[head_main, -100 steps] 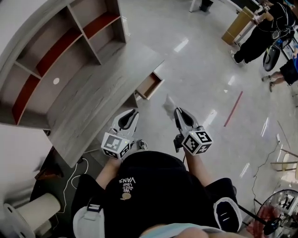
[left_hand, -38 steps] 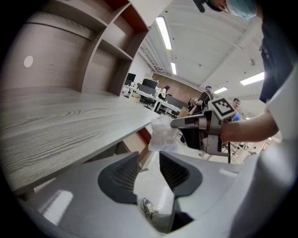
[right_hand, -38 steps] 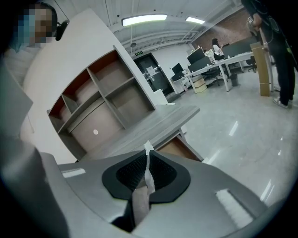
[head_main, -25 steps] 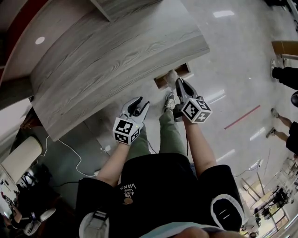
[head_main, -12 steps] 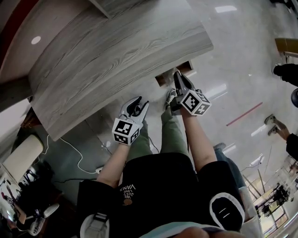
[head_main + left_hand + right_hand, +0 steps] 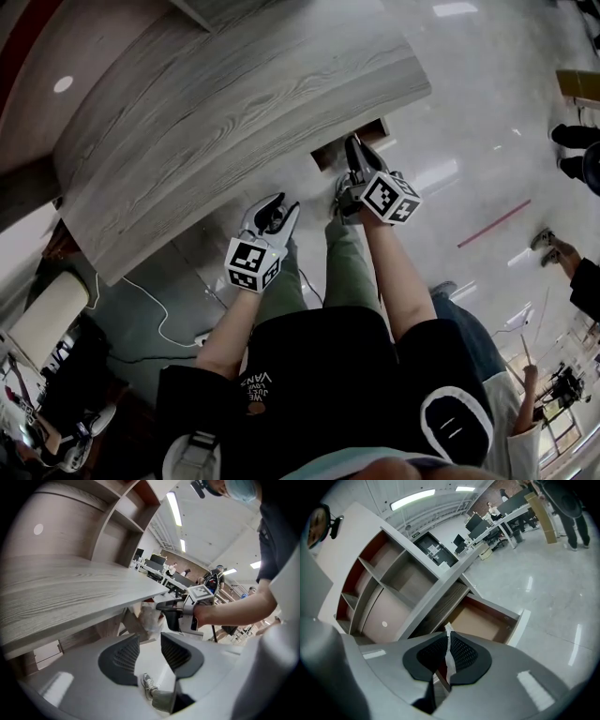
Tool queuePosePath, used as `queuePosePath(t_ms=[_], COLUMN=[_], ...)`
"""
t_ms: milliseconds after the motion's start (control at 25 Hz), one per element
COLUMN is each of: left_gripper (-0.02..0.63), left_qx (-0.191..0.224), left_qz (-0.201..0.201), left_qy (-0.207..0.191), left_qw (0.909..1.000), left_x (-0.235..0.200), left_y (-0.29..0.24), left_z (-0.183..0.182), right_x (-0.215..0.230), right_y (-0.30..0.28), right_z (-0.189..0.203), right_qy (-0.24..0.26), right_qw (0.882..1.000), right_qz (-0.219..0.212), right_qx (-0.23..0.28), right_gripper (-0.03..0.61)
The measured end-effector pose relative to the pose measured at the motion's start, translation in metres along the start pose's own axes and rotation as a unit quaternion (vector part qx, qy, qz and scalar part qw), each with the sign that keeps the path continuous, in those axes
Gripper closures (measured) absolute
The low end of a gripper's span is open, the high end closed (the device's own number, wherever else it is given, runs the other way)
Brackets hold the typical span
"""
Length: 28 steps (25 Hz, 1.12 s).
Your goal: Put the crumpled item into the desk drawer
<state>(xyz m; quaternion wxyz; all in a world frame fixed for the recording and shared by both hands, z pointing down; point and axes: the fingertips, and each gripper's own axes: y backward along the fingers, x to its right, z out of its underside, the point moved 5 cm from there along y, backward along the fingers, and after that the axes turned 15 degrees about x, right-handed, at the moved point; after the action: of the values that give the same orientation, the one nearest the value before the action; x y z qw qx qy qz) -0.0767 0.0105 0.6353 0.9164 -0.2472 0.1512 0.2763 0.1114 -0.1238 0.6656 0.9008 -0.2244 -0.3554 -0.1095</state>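
Against the head view of four seconds ago, when the desk [image 6: 234, 103] was seen from well off, the right gripper [image 6: 354, 150] is now held right at the open drawer [image 6: 480, 620] under the desktop's edge, and since half a second ago it has been brought slightly further toward that drawer. The crumpled item [image 6: 449, 656] is clamped between the right gripper's jaws, in the air just at the drawer's mouth and not yet inside. In the right gripper view it is seen as a thin white strip, its long axis running along the gap between the pads, its upper end pointed at the drawer. From the left gripper view it is shown as a pale, wrinkled, slightly translucent wad, roughly upright, just below the desktop. The left gripper [image 6: 272, 211] is held lower, near the person's leg, its jaws apart with nothing between them.
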Motion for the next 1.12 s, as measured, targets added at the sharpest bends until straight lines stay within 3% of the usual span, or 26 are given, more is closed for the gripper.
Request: queuePosePath(t_ms=[200, 600, 1120], left_gripper=[0.466, 0.466, 0.455], left_qx=[-0.004, -0.012, -0.019], left_qz=[0.001, 0.004, 0.006], left_qy=[0.0, 0.001, 0.002], left_qw=[1.0, 0.9999, 0.9998], left_x=[0.0, 0.005, 0.006], left_y=[-0.004, -0.01, -0.012], left_z=[0.001, 0.004, 0.008], right_x=[0.004, 0.01, 0.026], right_y=[-0.001, -0.004, -0.004], right_z=[0.002, 0.003, 0.003], right_qy=[0.025, 0.142, 0.178], right_qw=[1.0, 0.988, 0.979], right_qz=[0.011, 0.027, 0.071], right_qx=[-0.016, -0.055, -0.068], right_gripper=[0.557, 0.555, 0.522])
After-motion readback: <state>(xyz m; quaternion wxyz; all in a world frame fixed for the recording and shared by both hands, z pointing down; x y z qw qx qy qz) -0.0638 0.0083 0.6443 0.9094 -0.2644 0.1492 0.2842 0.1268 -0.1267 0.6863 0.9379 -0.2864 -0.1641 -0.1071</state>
